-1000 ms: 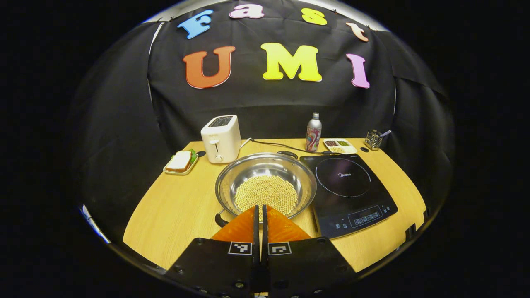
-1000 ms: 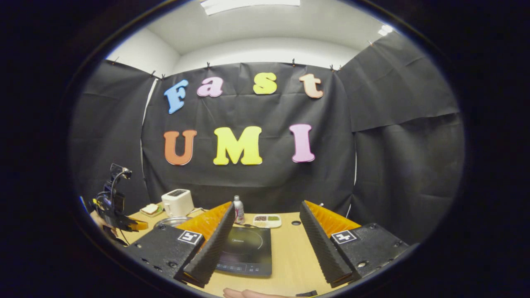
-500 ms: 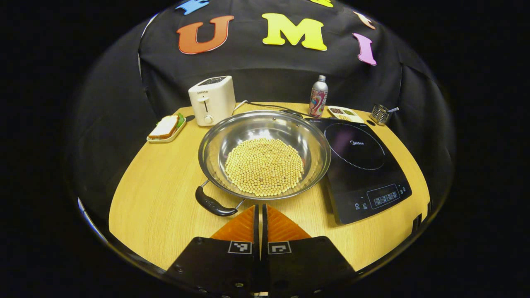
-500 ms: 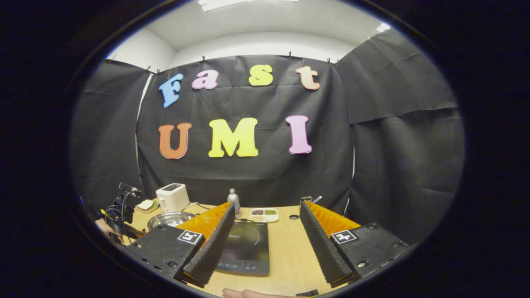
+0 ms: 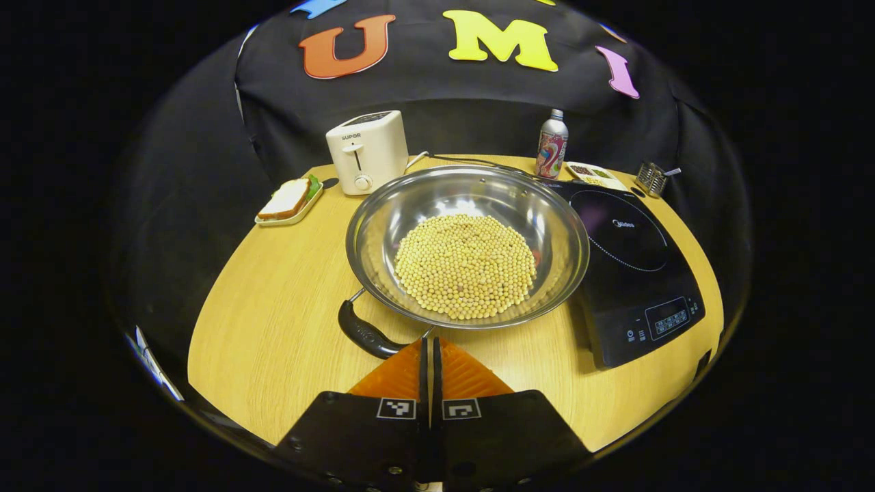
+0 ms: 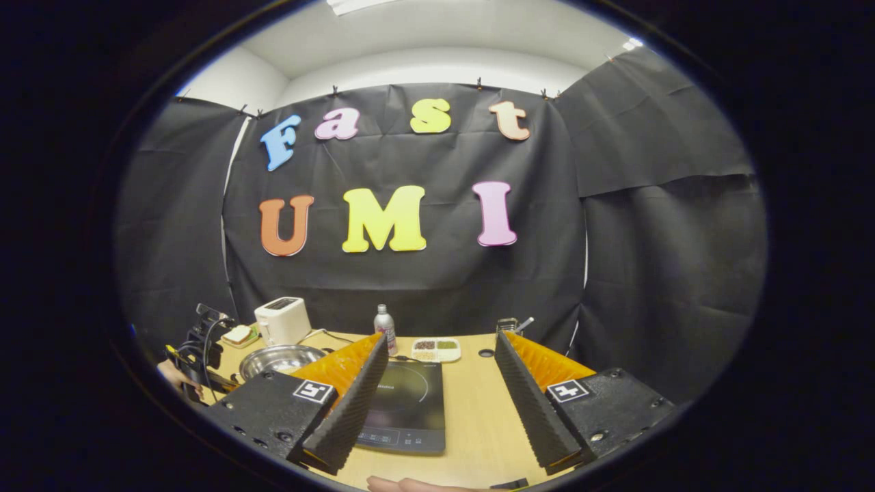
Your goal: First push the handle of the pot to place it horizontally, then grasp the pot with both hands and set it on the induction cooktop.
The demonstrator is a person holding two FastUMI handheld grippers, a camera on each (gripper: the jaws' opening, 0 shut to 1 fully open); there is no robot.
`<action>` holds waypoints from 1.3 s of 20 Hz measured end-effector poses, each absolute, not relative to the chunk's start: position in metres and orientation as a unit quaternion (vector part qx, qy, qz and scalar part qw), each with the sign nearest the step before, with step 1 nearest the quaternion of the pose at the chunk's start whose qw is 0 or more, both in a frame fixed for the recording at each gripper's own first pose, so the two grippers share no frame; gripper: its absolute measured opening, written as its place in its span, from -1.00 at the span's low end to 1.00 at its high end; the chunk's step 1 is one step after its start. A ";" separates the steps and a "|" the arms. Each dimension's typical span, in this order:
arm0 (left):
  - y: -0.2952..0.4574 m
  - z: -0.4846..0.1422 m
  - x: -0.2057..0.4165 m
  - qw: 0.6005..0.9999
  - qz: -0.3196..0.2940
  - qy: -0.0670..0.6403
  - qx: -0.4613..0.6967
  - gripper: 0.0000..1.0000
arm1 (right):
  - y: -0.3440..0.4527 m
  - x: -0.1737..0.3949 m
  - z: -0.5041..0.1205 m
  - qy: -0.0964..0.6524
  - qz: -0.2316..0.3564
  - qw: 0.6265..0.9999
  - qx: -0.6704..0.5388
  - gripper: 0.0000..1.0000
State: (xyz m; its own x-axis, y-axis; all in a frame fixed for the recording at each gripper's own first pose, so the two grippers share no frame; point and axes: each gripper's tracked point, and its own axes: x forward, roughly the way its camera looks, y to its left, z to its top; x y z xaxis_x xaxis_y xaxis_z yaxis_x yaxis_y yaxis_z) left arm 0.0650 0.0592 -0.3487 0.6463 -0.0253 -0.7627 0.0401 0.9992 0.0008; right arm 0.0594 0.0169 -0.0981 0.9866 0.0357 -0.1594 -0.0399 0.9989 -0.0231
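Table (image 5: 273, 328), cooktop (image 5: 632, 266) at right, bean-filled pot (image 5: 467, 246) at centre beside it.
Pot handle (image 5: 366, 333) points lower left; left gripper (image 5: 428, 352), fingers pressed together, sits just beside it. Right gripper (image 6: 437, 383) gapes wide over the cooktop.

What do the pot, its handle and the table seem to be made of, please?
Pot: polished metal, likely stainless steel, judging by its mirror-like reflections. Handle: glossy black, probably plastic, on metal wire brackets. Table: light wood or wood-look laminate; the grain lines show, though which is unclear.
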 end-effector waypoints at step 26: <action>0.157 -0.361 0.142 0.900 0.042 0.434 -0.030 -0.99 | 0.025 0.095 -0.112 0.094 0.005 0.995 -0.033 0.97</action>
